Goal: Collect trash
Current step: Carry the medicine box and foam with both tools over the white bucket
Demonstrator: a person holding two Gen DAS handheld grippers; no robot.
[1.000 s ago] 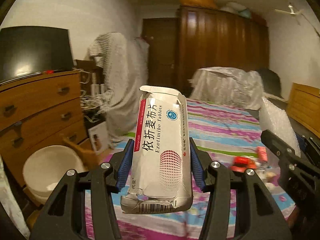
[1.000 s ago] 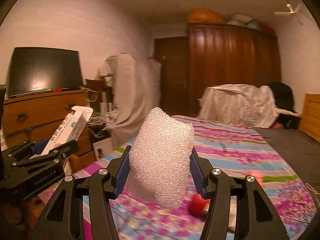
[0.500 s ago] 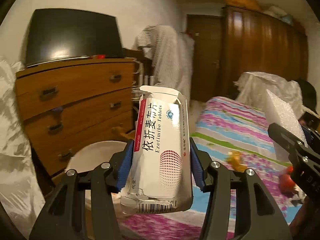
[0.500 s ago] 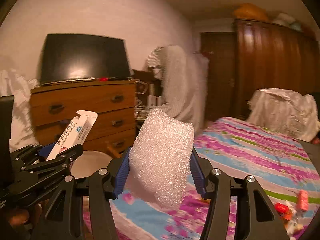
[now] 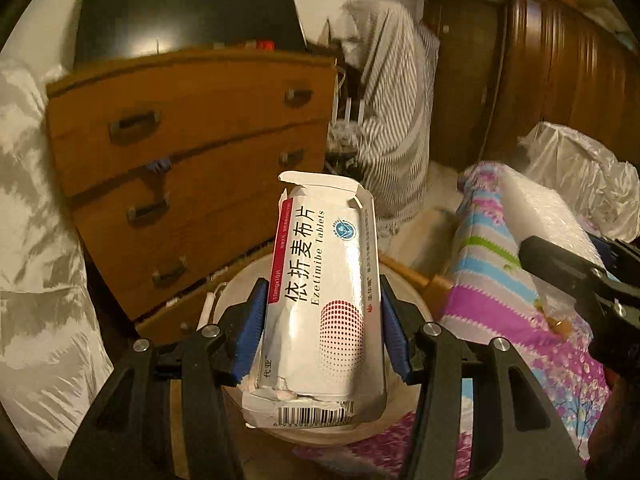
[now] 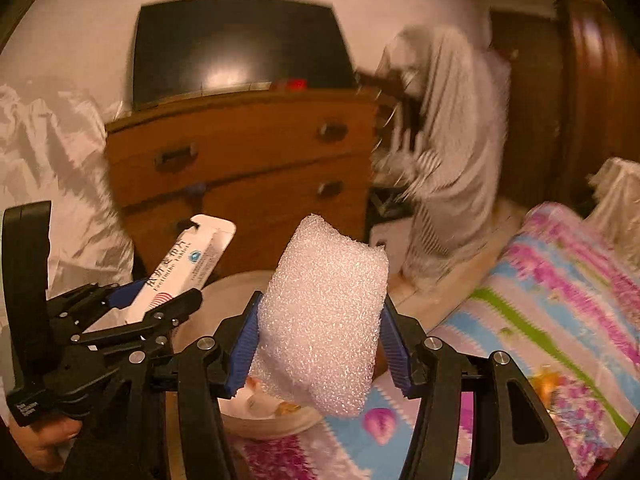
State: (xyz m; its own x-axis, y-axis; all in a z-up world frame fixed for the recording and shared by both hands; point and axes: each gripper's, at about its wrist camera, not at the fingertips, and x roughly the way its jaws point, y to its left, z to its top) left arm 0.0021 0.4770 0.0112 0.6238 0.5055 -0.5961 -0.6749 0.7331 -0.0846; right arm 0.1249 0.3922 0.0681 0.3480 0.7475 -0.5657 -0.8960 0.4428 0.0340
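My left gripper (image 5: 322,326) is shut on a crumpled white medicine box (image 5: 320,300) with red print, held upright above a round white bin (image 5: 404,300) that stands on the floor by the bed. My right gripper (image 6: 320,340) is shut on a piece of white foam wrap (image 6: 324,316), also over the white bin (image 6: 224,292). In the right wrist view the left gripper (image 6: 132,312) and its medicine box (image 6: 188,264) show at the left. In the left wrist view the right gripper's finger (image 5: 580,276) and the foam wrap (image 5: 548,216) show at the right.
A wooden chest of drawers (image 5: 192,168) with a dark screen (image 5: 184,12) on top stands behind the bin. A bed with a colourful striped sheet (image 6: 560,300) is on the right, with small orange scraps (image 6: 548,380) on it. A draped striped cloth (image 5: 392,112) hangs farther back.
Both grippers have swung left and down from the bed towards the white bin, which now lies right under the held box and foam. Both stay shut on their loads.
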